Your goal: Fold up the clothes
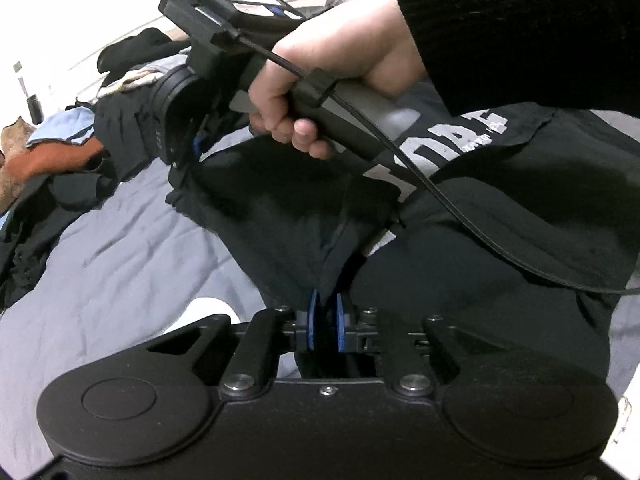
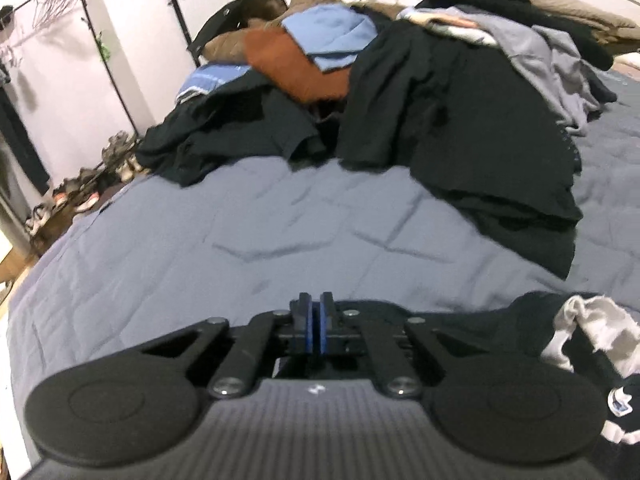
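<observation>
A black T-shirt (image 1: 280, 208) with white lettering lies on the grey-blue bedspread (image 1: 120, 260). My left gripper (image 1: 326, 320) is shut on a fold of it, and black cloth rises from between the blue pads. A hand (image 1: 320, 64) in a black sleeve holds my right gripper (image 1: 192, 152) at the shirt's far left edge, where the cloth pulls up to its tips. In the right wrist view my right gripper (image 2: 318, 320) has its pads together. The shirt (image 2: 532, 320) bunches just behind and to the right of it, and no cloth shows past the tips.
A pile of dark, blue, orange and grey clothes (image 2: 440, 100) lies at the far side of the bedspread (image 2: 280, 220). A clothes rack (image 2: 60, 20) and shoes (image 2: 80, 196) stand on the floor to the left. The right gripper's cable (image 1: 440, 200) trails over the shirt.
</observation>
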Demonstrator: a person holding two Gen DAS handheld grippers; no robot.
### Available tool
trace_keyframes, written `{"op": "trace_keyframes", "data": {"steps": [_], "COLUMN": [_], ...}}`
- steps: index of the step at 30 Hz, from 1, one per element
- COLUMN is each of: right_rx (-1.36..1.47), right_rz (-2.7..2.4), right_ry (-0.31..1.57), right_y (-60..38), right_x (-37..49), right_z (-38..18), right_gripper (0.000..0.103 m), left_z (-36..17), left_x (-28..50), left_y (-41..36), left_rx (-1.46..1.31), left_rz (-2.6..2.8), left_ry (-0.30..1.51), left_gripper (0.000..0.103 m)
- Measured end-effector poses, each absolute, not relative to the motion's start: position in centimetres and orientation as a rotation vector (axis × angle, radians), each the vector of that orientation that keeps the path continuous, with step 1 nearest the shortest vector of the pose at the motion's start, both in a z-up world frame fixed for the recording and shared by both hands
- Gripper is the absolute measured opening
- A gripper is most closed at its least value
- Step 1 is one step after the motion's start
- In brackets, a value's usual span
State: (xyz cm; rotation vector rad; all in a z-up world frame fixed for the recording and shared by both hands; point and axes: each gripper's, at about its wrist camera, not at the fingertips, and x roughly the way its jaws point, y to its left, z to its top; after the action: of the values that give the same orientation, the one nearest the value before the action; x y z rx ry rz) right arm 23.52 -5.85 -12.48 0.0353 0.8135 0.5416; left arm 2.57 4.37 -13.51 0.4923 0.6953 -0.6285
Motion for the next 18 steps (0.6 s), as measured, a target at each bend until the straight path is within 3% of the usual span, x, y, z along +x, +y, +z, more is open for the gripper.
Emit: {"op": "trace_keyframes", "data": {"steps": [4, 11, 15, 18], "right_rx": [0.042, 0.087, 0.042, 0.042], "right_rz": [0.515, 0.609, 0.624, 0.609], "right_ry": [0.802, 0.836, 0.869, 0.883], "right_y": [-6.3, -8.2, -9.2, -10.5], "right_x": [24.3, 22.7, 20.3, 18.6], "right_z": [-12.1, -9.8, -9.8, -10.8], "right_gripper": [0.000, 0.007, 0.019, 0.031], "left_z": [-13.0, -10.4, -10.0, -9.8], "left_x": [2.5, 3.9, 4.6, 5.1], "left_y": [5.0, 8.0, 8.5, 8.8], "left_rx": [0.453, 0.219, 0.186, 0.164], "left_rz": [-0.645, -0.566, -0.496, -0.456], "left_ry": [0.733, 0.703, 0.693, 0.693], "left_gripper": [0.013, 0.036, 0.061, 0.062]}}
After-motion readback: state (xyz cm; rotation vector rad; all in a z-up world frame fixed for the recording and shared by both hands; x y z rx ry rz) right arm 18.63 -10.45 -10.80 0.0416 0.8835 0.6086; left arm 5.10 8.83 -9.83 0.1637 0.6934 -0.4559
